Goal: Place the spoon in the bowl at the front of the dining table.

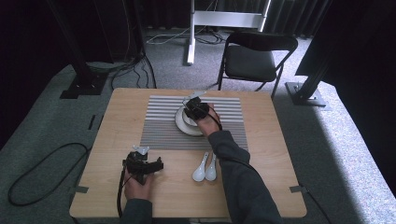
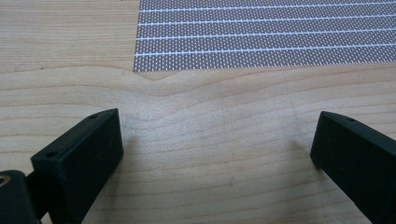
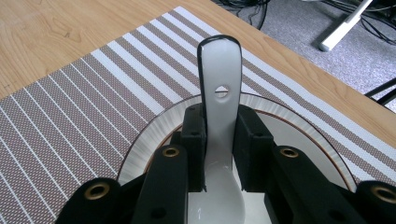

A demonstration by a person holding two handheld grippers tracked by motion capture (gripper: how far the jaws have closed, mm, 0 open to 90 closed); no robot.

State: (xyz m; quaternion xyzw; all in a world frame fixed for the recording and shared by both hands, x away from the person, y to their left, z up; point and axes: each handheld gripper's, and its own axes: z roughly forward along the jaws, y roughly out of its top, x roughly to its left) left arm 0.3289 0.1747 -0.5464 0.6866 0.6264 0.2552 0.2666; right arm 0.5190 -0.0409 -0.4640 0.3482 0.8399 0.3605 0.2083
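Observation:
A white ceramic spoon (image 3: 219, 116) with a hole in its handle is clamped between the jaws of my right gripper (image 3: 219, 154), which is shut on it. Its bowl end points toward the camera, the handle away. Under it lies a white plate (image 3: 149, 140) with a thin brown ring, on the striped placemat (image 3: 70, 107). From above, the right gripper (image 1: 195, 110) hovers over the plate (image 1: 180, 123). Two more white spoons (image 1: 204, 169) lie side by side near the table's front. My left gripper (image 2: 215, 144) is open over bare wood, at the front left (image 1: 142, 164).
The placemat (image 1: 159, 126) covers the middle of the wooden table (image 1: 266, 154). Beyond the far edge stand a black folding chair (image 1: 254, 58), a white stand foot (image 1: 190, 51) and cables on grey carpet. A black cable (image 1: 42, 177) loops on the floor at the left.

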